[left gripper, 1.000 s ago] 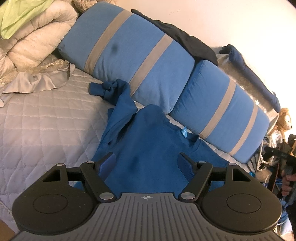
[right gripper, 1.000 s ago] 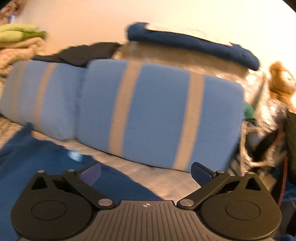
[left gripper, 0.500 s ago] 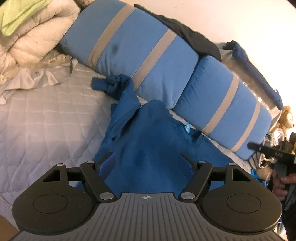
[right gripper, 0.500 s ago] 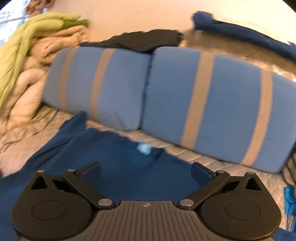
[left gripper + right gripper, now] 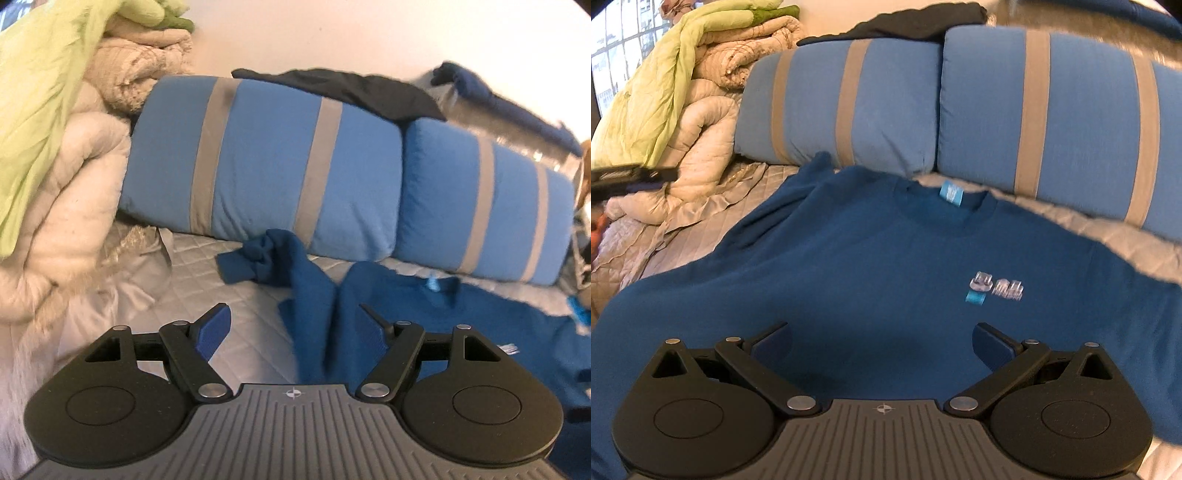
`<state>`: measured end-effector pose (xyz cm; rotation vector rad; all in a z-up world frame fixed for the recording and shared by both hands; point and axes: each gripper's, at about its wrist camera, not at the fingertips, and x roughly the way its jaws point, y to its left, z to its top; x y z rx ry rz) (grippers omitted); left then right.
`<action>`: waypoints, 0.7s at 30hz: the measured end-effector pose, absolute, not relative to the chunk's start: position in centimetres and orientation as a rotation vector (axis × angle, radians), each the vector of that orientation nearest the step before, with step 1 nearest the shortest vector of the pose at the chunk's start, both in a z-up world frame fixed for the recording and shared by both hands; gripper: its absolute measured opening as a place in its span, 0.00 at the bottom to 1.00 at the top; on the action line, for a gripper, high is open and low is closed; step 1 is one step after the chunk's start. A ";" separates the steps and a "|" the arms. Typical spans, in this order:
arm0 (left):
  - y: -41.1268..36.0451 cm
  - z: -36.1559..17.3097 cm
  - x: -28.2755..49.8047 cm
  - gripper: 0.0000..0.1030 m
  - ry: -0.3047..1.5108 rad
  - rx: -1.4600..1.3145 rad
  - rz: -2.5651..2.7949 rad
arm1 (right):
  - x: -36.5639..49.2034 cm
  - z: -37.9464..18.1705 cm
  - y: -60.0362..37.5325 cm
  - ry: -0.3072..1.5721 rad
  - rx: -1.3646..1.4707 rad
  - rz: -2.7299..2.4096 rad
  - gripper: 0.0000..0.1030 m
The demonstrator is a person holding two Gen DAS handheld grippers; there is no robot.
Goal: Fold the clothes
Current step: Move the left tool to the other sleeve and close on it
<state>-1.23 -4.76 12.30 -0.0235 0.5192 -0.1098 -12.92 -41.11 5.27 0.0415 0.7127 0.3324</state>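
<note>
**Blue sweatshirt spread on the bed, folding not yet begun**

You hold a gripper in each hand above a blue sweatshirt point(image 5: 886, 266) that lies front up on a quilted grey bedspread point(image 5: 236, 295), its neckline toward two blue pillows with grey stripes point(image 5: 266, 162) at the wall. The body of the sweatshirt looks fairly flat, but no fold shows anywhere, so by the look of it the whole job is ahead of you: sleeves in, sides in, then the length doubled.

Your left gripper point(image 5: 295, 325) stands with its jaws wide apart and nothing between them; it hangs over the edge of the sweatshirt where one sleeve point(image 5: 266, 254) trails off. Your right gripper point(image 5: 882, 343) is likewise spread wide and empty, over the chest.

Only the left view shows that sleeve, bunched and knotted-looking at its cuff near the pillows; it will likely need straightening first. Only the right view shows the neck label point(image 5: 951, 194) and a small chest logo point(image 5: 995, 288). Both views show a heap of cream and green bedding point(image 5: 683, 92) at the left.
</note>
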 end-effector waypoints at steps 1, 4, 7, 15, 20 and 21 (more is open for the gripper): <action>-4.7 12.0 -0.5 0.71 0.523 -0.006 -0.109 | -13.1 5.2 -41.0 0.709 0.039 0.325 1.00; -4.6 10.8 1.2 0.71 0.536 0.036 -0.111 | -13.3 5.4 -41.4 0.677 0.063 0.307 1.00; -5.1 9.6 3.1 0.71 0.571 0.074 -0.116 | -13.3 5.3 -41.8 0.664 0.092 0.280 1.00; -6.0 7.7 5.3 0.71 0.622 0.110 -0.084 | -13.7 5.1 -42.2 0.624 0.109 0.255 1.00; -6.5 7.7 5.0 0.71 0.619 0.150 -0.105 | -13.7 5.0 -42.1 0.626 0.102 0.268 0.99; -6.6 7.7 4.9 0.71 0.617 0.158 -0.107 | -13.7 5.0 -42.1 0.624 0.102 0.272 0.99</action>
